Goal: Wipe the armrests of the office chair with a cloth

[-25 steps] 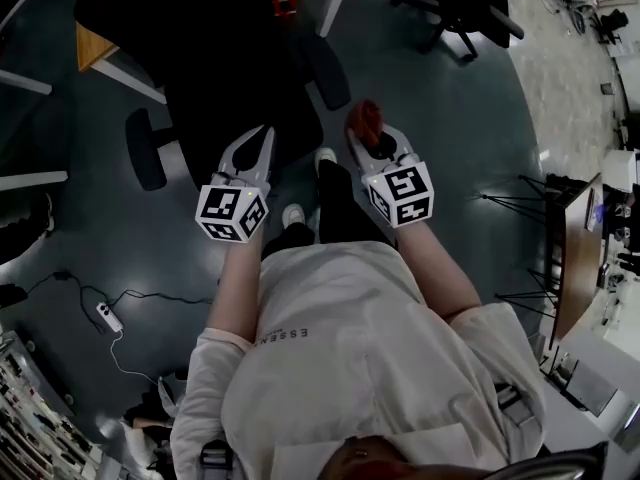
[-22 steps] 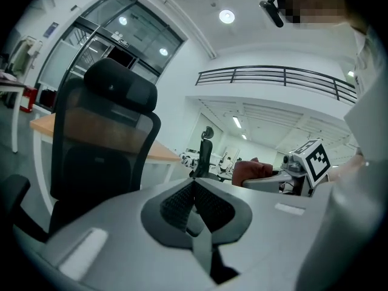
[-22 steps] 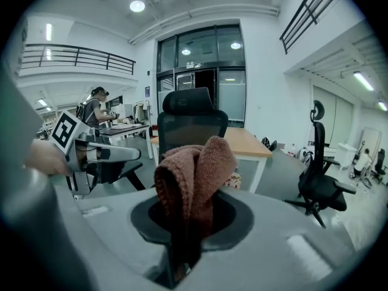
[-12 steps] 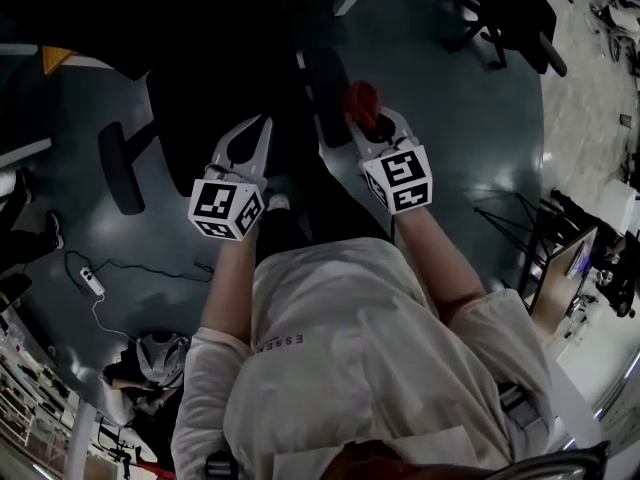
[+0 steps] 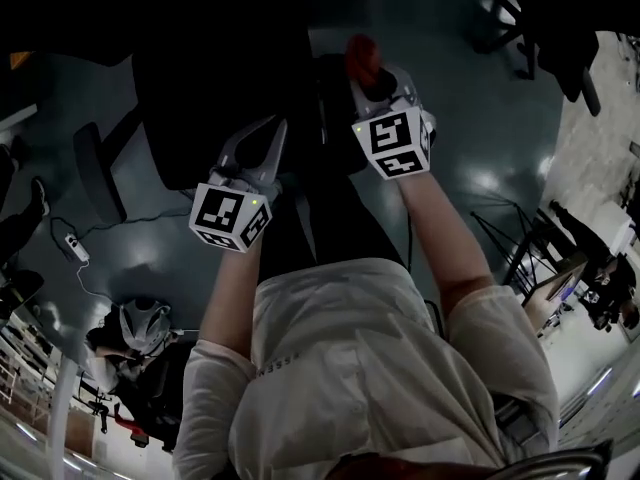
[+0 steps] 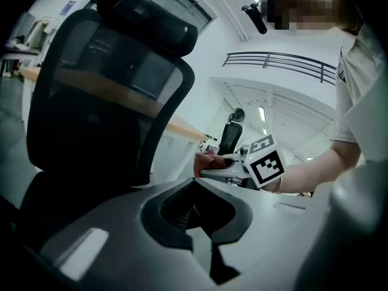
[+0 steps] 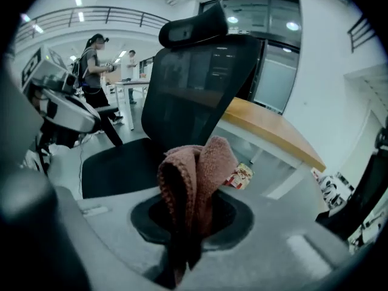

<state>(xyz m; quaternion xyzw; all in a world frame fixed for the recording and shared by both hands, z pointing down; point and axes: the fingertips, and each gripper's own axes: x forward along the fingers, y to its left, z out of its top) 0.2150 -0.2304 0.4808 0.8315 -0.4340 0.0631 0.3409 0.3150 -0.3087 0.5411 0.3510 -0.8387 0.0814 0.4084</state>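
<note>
The black office chair (image 5: 220, 78) fills the top of the head view, with its left armrest (image 5: 92, 173) sticking out to the left. Its right armrest (image 5: 335, 103) lies dark just under my right gripper (image 5: 366, 68), which is shut on a reddish-brown cloth (image 5: 361, 54). The cloth (image 7: 197, 174) stands bunched up between the jaws in the right gripper view, in front of the mesh backrest (image 7: 200, 83) and seat (image 7: 115, 162). My left gripper (image 5: 277, 128) is shut on nothing beside the seat. In the left gripper view the backrest (image 6: 103, 90) rises at left.
A cable with a power strip (image 5: 72, 246) and a helmet-like object (image 5: 135, 328) lie on the floor at left. Another chair (image 5: 540, 18) and thin tripod legs (image 5: 510, 228) stand at right. A wooden desk (image 7: 273, 129) runs behind the chair, and people (image 7: 94, 65) stand far off.
My right gripper has moved forward with the cloth, over the chair's right armrest. The left gripper has kept its place beside the seat. The chair sits closer in view.
</note>
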